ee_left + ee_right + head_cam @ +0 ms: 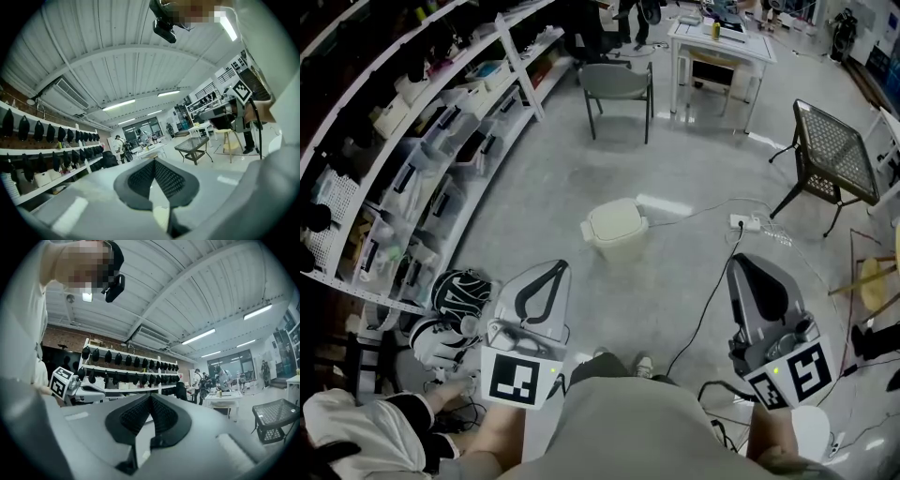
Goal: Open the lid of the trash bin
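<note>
The trash bin [614, 228] is sitting shut on the floor. The left gripper [555, 270] and right gripper [742, 264] are keeping away from it, jaws pressed together, empty.

- Bare floor [581, 178] rings the bin [614, 228] on every side.
- A cable [711, 292] crosses the floor right of the bin, down from a power strip [750, 223].
- Shelves [441, 159] and bags [459, 295] crowd the left.
- A mesh table [834, 150] and a stool [877, 277] stand well right.

A big workshop hall: long wall shelving [546, 39] packed with storage bins [455, 131], a worktable [719, 42], a power strip [748, 223] on bare concrete floor [675, 159], and strip lights [118, 104] under a corrugated roof [117, 51].
</note>
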Available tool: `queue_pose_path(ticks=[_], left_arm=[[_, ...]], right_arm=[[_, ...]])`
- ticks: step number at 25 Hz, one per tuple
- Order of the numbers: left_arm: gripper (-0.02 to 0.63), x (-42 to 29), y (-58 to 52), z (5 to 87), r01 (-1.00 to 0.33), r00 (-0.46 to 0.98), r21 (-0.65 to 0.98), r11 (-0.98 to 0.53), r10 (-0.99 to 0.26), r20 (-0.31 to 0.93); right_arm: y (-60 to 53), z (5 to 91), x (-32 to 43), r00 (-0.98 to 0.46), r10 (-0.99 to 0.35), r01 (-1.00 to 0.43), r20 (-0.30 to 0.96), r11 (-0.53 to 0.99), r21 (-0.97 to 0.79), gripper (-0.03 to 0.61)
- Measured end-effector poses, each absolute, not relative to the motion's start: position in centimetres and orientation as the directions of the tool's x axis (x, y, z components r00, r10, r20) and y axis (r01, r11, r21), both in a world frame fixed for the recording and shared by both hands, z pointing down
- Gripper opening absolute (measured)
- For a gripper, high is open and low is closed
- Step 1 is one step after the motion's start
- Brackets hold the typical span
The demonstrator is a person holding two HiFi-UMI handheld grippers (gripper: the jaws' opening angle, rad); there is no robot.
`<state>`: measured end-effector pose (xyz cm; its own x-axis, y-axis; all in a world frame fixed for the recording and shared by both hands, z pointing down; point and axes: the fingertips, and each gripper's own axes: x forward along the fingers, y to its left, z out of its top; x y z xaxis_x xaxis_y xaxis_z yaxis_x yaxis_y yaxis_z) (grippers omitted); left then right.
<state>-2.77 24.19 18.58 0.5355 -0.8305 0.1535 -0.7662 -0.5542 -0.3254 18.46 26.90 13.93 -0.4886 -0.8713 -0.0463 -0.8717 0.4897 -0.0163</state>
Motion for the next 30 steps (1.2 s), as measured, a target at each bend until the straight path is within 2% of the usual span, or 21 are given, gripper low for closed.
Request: queue_pose_path(ticks=[16,30], left_arm=[[0.002,-4.1,20.3,19.4,-0.783,0.507,-0.33,-0.527,-0.849,0.152],[0.002,-9.1,3.2,21.8,-0.805,0.494,-0.26,-0.533,-0.845,0.202]], right_arm=[[22.1,16.0,16.0,-0.531,-0.847,-0.847,0.004,0.531,0.016,0.003],[4.8,19.1,11.0,-0.539,-0.834,-0.841,0.116,0.541,-0.016,0.003]])
